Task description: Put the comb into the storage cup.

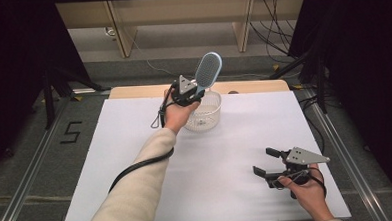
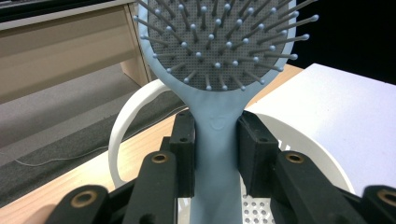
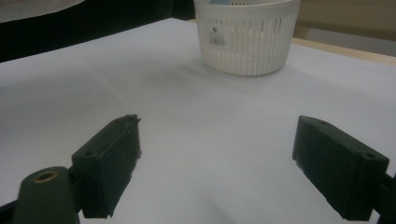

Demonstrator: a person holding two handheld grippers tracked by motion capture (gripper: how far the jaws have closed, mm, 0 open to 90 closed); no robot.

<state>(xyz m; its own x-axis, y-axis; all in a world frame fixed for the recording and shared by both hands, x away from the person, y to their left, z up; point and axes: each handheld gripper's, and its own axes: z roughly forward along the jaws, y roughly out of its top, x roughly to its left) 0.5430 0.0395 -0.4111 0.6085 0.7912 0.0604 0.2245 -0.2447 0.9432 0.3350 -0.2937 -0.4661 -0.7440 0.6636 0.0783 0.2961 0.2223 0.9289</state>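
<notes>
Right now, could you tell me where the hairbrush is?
The light blue hairbrush is clamped by its handle in the left gripper, held upright above the white basket at the table's far edge in the high view.

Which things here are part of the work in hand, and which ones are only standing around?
Part of the work:
- hairbrush, handle clamped in the left gripper, head up, above the basket
- white basket on the table

Only around:
- right gripper, open, holding nothing, low over the white table
- wooden shelf unit behind the table
- cables on the floor
</notes>
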